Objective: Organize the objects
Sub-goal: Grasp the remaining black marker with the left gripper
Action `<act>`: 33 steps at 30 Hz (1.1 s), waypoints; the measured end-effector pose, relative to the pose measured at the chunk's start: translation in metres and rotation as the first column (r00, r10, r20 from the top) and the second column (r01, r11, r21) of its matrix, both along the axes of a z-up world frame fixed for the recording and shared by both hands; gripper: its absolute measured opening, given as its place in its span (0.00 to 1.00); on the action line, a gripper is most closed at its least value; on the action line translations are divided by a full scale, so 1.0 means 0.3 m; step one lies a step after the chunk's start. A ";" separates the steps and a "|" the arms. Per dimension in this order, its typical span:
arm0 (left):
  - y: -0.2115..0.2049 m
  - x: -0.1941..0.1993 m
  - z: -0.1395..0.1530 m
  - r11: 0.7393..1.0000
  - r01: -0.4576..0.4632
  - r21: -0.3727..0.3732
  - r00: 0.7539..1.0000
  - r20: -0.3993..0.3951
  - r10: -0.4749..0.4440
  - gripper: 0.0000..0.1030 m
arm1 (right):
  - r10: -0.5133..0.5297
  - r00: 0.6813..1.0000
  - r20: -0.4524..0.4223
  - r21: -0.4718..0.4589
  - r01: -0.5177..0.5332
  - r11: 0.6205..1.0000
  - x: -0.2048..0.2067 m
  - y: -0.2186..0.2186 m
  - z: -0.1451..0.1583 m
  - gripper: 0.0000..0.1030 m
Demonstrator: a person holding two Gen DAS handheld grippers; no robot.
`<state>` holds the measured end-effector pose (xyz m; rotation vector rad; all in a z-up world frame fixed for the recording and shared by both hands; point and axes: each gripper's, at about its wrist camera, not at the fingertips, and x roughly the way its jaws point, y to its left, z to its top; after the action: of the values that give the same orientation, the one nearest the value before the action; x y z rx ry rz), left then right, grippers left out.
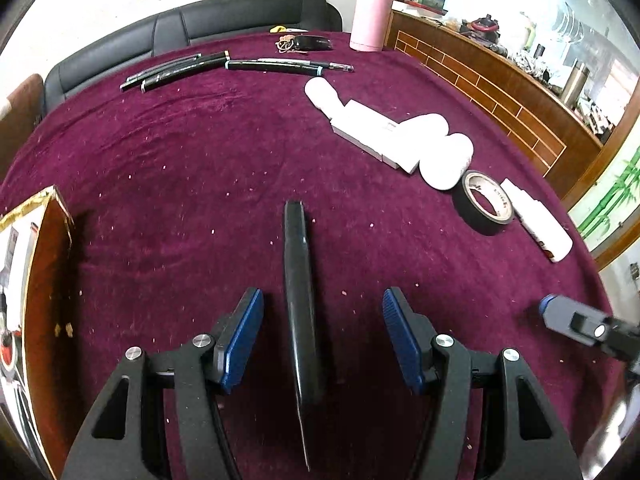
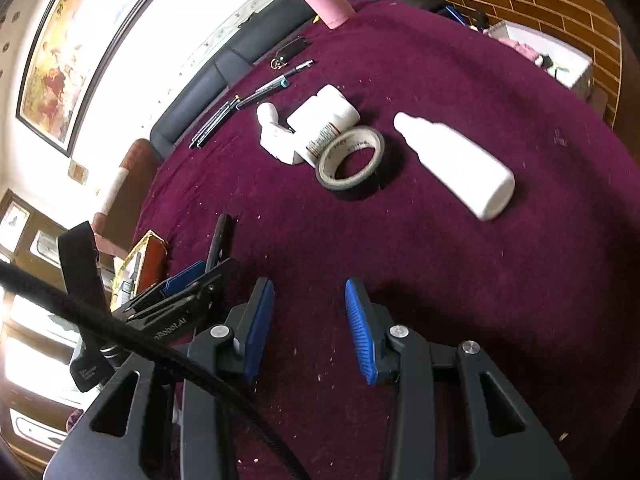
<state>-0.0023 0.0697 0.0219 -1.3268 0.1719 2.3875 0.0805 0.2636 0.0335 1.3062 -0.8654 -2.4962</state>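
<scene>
My left gripper stands open low over the purple cloth. A long slim black object lies lengthwise between its blue pads, with a gap on each side. In the right wrist view the same black object pokes out past the left gripper. My right gripper is open with only cloth between its pads. Ahead of it lie a roll of tape and a white squeeze bottle. One right finger shows at the left wrist view's right edge.
White bottles and a white box lie in a row with the tape roll. Several black pens, a key case and a pink flask sit at the far edge. A brown box stands at the left.
</scene>
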 end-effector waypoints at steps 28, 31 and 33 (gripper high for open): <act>0.033 0.044 -0.007 0.994 0.102 -0.042 0.989 -0.100 -0.106 0.18 | 0.187 0.971 0.147 0.574 -0.238 0.784 -0.355 -0.177 -0.014 0.29; -0.008 0.047 -0.002 0.995 0.096 0.020 0.993 -0.069 -0.094 0.11 | 0.202 0.968 0.151 0.544 -0.252 0.800 -0.336 -0.180 -0.009 0.08; -0.032 0.059 -0.002 0.994 0.089 0.056 0.995 -0.054 -0.086 0.10 | 0.211 0.967 0.145 0.505 -0.256 0.824 -0.318 -0.176 -0.008 0.08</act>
<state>0.0155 0.0601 0.0213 -1.2076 0.1695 2.3363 -0.0150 0.2109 0.0311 1.5633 -0.0044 -2.5745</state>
